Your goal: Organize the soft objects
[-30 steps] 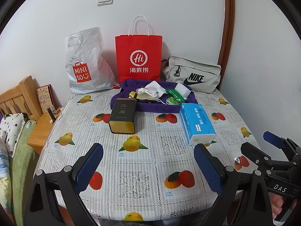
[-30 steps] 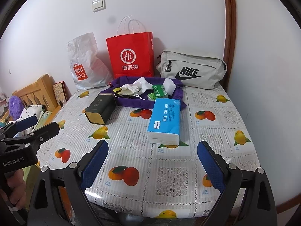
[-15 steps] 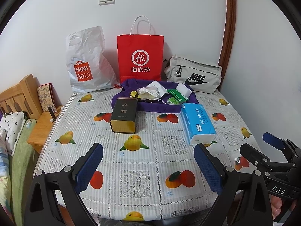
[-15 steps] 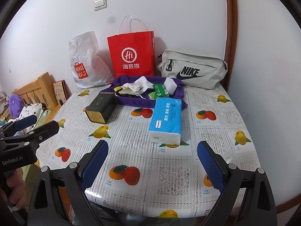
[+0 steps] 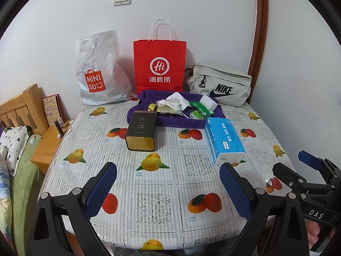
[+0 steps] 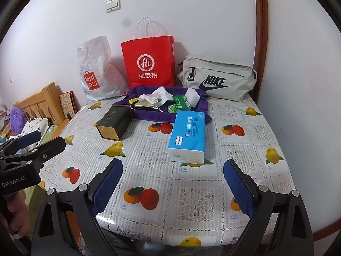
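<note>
A blue tissue pack (image 5: 224,139) (image 6: 188,135) lies on the fruit-print table (image 5: 162,200) (image 6: 245,155). Behind it a purple cloth (image 5: 170,123) (image 6: 153,115) holds crumpled white tissue (image 5: 172,102) (image 6: 153,98), green packets (image 5: 201,111) (image 6: 180,104) and a white block (image 5: 208,101). A dark tea tin (image 5: 141,131) (image 6: 114,123) lies left of the pack. My left gripper (image 5: 168,189) hovers open over the near table edge, nothing between its fingers. My right gripper (image 6: 172,187) is likewise open and empty; it also shows at the left wrist view's right edge (image 5: 298,168).
Against the wall stand a white Miniso bag (image 5: 100,74) (image 6: 96,72), a red paper bag (image 5: 159,64) (image 6: 149,64) and a grey Nike pouch (image 5: 219,85) (image 6: 217,79). A wooden headboard (image 5: 19,111) and bedding (image 5: 12,145) sit left of the table. A hand (image 6: 15,213) holds the left gripper.
Both views have shifted only slightly; the scene sits a little to the right compared with a second ago. Nothing on the table has moved and both grippers stay open.
</note>
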Demonstrator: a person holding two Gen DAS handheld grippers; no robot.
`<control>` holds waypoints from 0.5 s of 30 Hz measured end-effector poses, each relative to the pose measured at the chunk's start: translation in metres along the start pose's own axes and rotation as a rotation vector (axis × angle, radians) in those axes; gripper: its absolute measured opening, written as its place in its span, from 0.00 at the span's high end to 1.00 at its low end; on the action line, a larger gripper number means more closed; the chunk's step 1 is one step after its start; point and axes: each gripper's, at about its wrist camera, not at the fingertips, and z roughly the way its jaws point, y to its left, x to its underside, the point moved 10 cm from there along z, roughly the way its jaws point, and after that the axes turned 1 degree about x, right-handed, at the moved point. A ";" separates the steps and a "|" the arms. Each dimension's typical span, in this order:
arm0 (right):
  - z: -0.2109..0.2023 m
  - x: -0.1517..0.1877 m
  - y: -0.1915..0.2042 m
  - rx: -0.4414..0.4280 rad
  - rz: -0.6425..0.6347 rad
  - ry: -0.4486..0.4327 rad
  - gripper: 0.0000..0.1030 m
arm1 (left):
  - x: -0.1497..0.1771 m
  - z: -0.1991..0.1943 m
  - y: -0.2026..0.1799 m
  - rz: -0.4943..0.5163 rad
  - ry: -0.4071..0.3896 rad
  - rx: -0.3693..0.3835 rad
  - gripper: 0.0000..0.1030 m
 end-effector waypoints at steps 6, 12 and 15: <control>0.000 0.001 0.000 0.002 -0.003 0.001 0.08 | 0.000 0.000 0.000 0.001 0.000 0.000 0.05; 0.000 0.001 0.001 0.001 0.001 0.002 0.08 | -0.001 -0.001 0.000 0.003 0.003 0.001 0.05; -0.001 0.002 0.001 0.002 0.004 0.004 0.08 | -0.001 -0.001 0.000 0.002 0.003 0.000 0.05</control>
